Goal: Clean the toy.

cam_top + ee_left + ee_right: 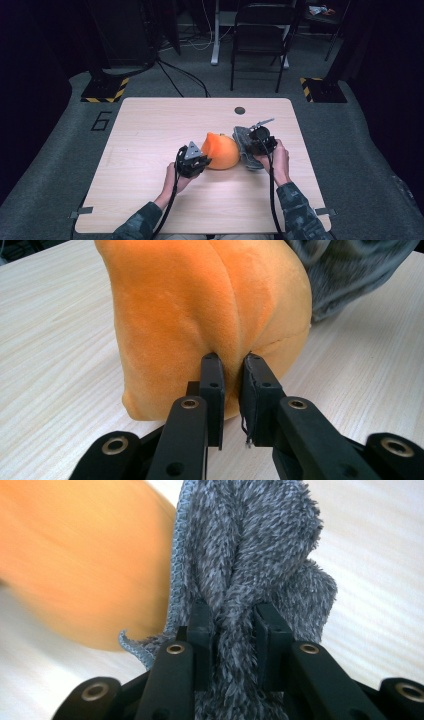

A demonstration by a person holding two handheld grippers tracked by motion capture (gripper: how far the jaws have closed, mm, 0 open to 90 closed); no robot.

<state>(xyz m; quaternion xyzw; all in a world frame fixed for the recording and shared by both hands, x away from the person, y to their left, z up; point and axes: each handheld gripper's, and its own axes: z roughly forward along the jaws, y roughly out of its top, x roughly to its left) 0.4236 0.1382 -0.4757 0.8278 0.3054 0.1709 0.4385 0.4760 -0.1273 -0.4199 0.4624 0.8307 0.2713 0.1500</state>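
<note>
High view: left gripper (199, 162) pinches orange plush (220, 149); right gripper (260, 142) at 3 o'clock pinches grey cloth (243, 140); table (150, 130) edges well apart.

Along our right claw (234, 630) we see its two black jaws pinching a thick fold of fuzzy grey cloth (255, 545), which rises between them and bunches above. Just left of the cloth, touching its stitched edge, sits a blurred orange plush (80, 565) on the pale wooden desk (380, 555).
</note>
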